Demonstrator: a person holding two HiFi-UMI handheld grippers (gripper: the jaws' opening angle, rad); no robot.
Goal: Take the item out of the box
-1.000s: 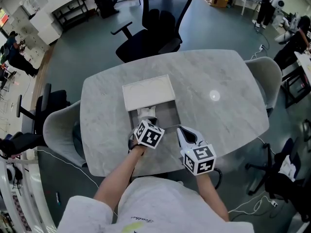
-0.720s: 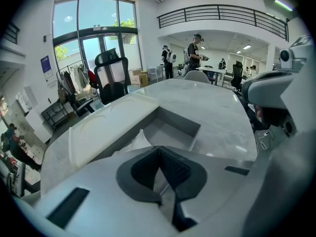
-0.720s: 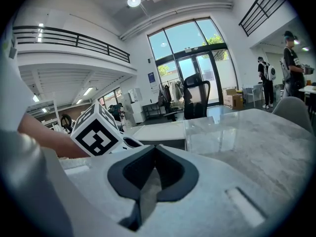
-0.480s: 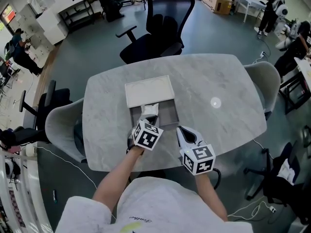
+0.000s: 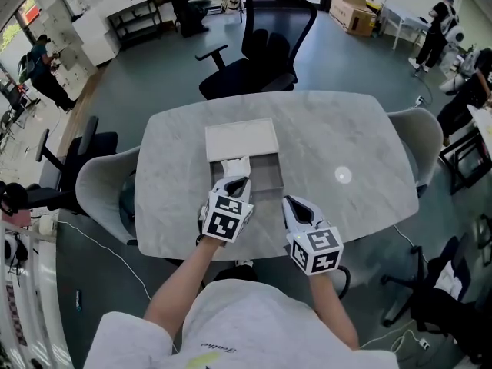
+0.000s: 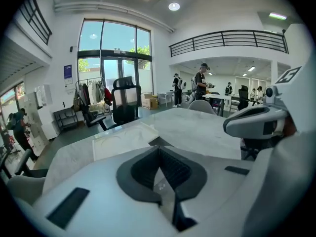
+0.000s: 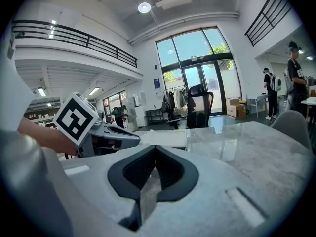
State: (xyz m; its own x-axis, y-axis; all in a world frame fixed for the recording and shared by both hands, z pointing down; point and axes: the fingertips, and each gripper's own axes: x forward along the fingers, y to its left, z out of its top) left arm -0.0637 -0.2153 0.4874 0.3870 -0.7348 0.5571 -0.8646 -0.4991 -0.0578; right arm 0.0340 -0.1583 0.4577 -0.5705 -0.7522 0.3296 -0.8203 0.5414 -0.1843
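Our left claw (image 5: 235, 184) is closed tight on nothing we can see, tip beside the white item (image 5: 234, 166) in the open box (image 5: 277, 177), so we ought to part the jaws, straddle it, pinch firmly and lift straight up.

- Table (image 5: 346, 137): pale marble-look top, smooth, with a faint sheen.
- Box lid (image 5: 241, 139): white, matt, card-like.
- Left gripper (image 6: 159, 151): grey matt plastic shell, black ribbed pads.

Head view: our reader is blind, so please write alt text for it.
Seen from above, a person's left gripper points into an open box holding a white item on a marble table; the right gripper is beside it, and the lid lies beyond.
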